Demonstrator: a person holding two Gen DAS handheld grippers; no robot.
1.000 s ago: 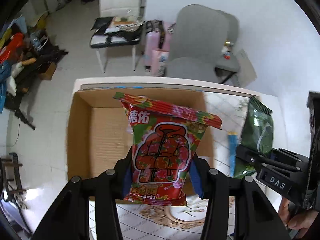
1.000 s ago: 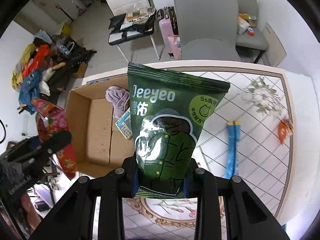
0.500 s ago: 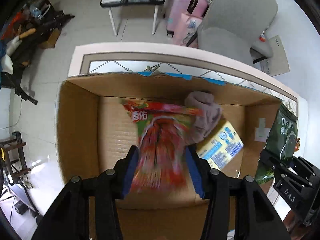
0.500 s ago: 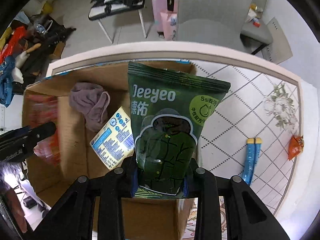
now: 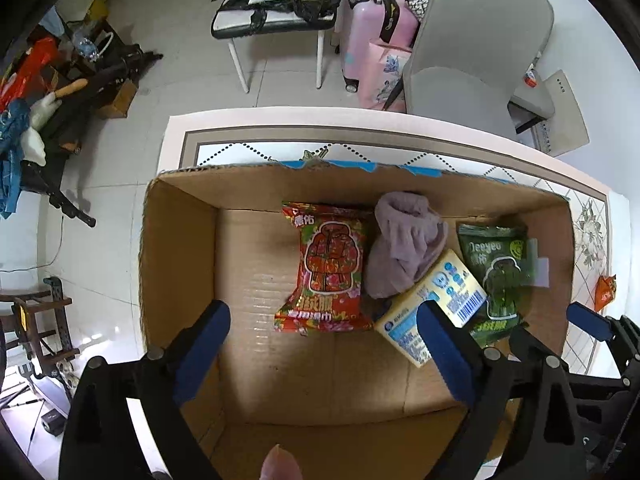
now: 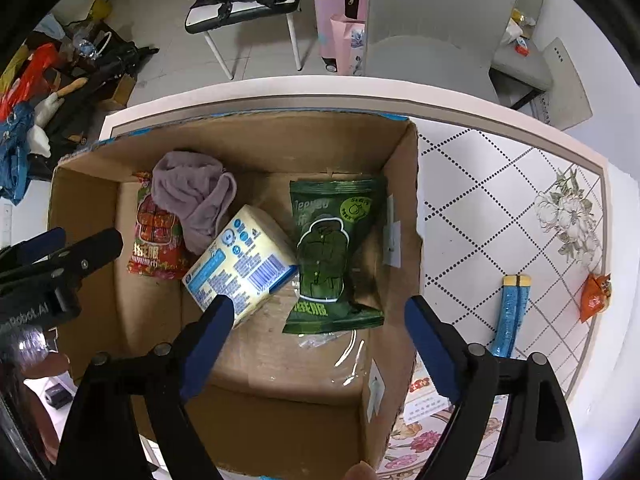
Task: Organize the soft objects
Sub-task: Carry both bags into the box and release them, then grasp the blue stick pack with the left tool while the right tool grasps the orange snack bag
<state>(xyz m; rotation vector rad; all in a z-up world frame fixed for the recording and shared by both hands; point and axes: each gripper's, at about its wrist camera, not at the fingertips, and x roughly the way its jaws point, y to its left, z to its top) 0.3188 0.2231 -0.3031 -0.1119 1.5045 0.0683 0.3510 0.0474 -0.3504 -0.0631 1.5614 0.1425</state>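
Observation:
An open cardboard box (image 5: 180, 248) (image 6: 400, 184) stands on the table. Inside lie a red packet (image 5: 330, 268) (image 6: 154, 240), a mauve cloth (image 5: 404, 248) (image 6: 190, 196), a yellow and blue tissue pack (image 5: 436, 304) (image 6: 240, 264) and a green packet (image 5: 500, 272) (image 6: 332, 256). My left gripper (image 5: 324, 344) is open and empty above the box, over the red packet. My right gripper (image 6: 316, 336) is open and empty above the green packet; it also shows in the left wrist view (image 5: 592, 332).
On the tiled table (image 6: 500, 200) right of the box lie a blue tube (image 6: 510, 312) and a small orange packet (image 6: 596, 296) (image 5: 604, 292). A grey chair (image 5: 476, 56), a pink suitcase (image 5: 376, 36) and a cluttered bench (image 5: 276, 12) stand beyond the table.
Both grippers opened and let go of their packets. The red packet and the green packet now lie on the box floor. Both grippers have pulled back above the box.

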